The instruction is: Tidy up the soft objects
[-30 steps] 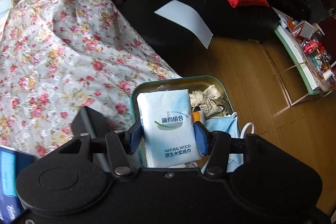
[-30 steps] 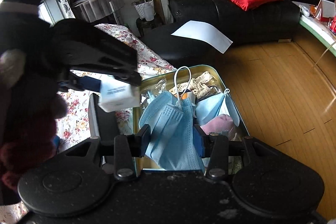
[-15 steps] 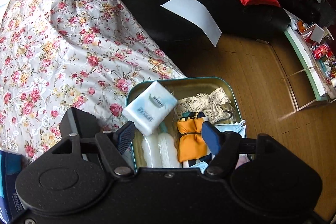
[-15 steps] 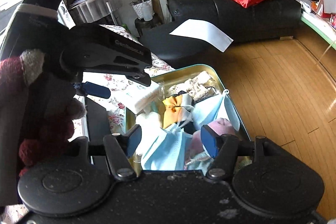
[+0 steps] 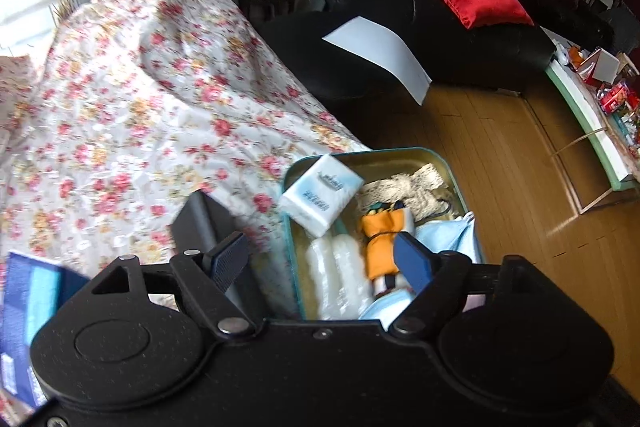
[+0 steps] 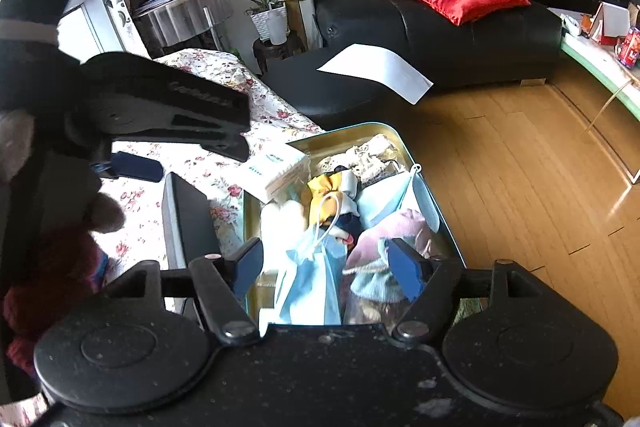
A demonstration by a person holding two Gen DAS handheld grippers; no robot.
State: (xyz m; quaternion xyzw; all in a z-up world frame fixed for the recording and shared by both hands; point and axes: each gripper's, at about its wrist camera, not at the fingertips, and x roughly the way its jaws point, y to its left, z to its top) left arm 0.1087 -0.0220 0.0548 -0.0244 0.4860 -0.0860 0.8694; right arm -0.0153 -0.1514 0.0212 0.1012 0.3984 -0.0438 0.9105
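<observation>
The tissue pack (image 5: 320,195), a soft plastic-wrapped block, lies tilted on the tin's (image 5: 404,151) far-left rim, ahead of the left gripper (image 5: 322,259), whose fingers have just been opening and stand apart, empty. The pleated blue mask (image 6: 316,279) lies limp in the tin between the right gripper's (image 6: 332,265) fingers, which have also just been opening and do not press it. Lace (image 5: 404,187), an orange cloth bundle (image 5: 382,239) and pink fabric (image 6: 396,231) fill the rounded metal tin on the floral cloth (image 5: 140,115).

tissue pack (image 5: 320,191) on tin (image 5: 400,151) rim, masks (image 6: 316,279) inside
</observation>
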